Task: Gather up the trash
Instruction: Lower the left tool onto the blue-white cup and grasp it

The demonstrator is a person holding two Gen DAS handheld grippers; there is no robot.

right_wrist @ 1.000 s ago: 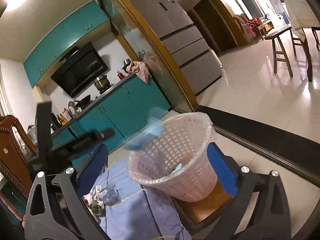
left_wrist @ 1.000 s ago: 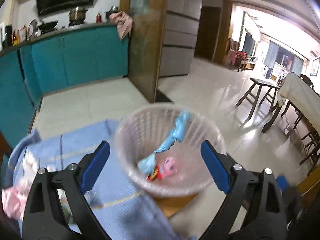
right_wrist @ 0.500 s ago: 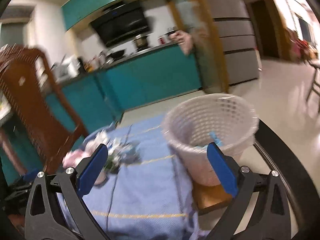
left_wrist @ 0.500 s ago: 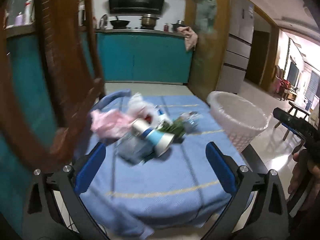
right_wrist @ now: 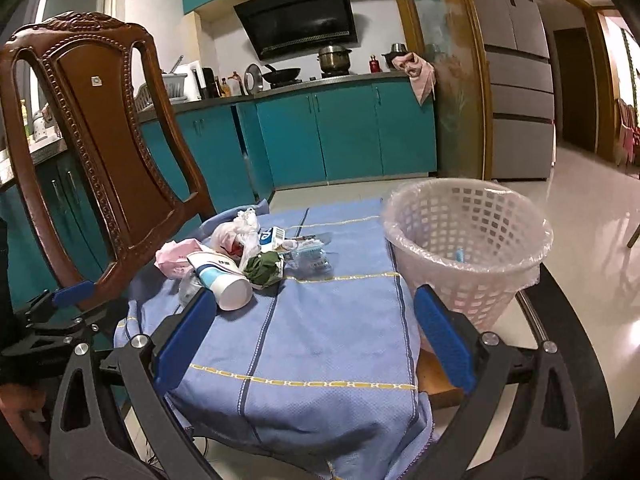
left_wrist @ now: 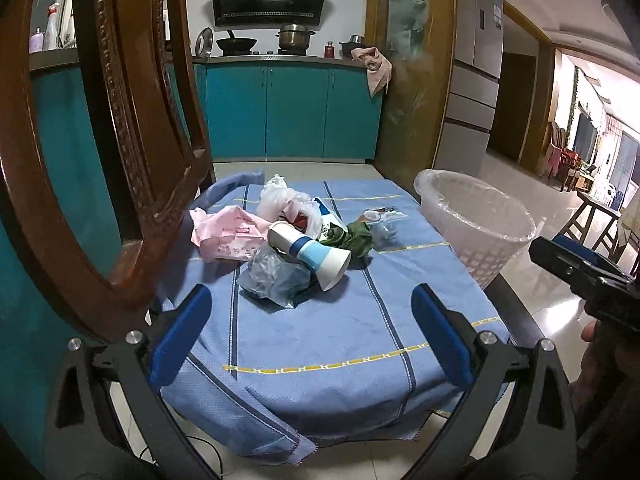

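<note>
A pile of trash lies on the blue cloth [left_wrist: 320, 332]: a white and blue paper cup [left_wrist: 310, 254] on its side, a pink bag [left_wrist: 230, 236], a clear plastic bag [left_wrist: 276, 278], a white bag [left_wrist: 280, 198] and a green wrapper [left_wrist: 356, 238]. The cup also shows in the right wrist view [right_wrist: 224, 280]. A white lined basket [left_wrist: 476, 224] stands at the table's right; in the right wrist view [right_wrist: 464, 252] it holds a few scraps. My left gripper [left_wrist: 316, 332] and right gripper [right_wrist: 314, 334] are both open and empty, short of the pile.
A carved brown wooden chair [right_wrist: 100, 152] stands at the table's left, close to the left gripper [left_wrist: 120, 160]. Teal kitchen cabinets [left_wrist: 288, 112] and a fridge [right_wrist: 516, 60] are behind. Tiled floor lies to the right.
Both grippers have swung away from the basket towards the trash pile and pulled back to the table's near edge. Both stay open and empty.
</note>
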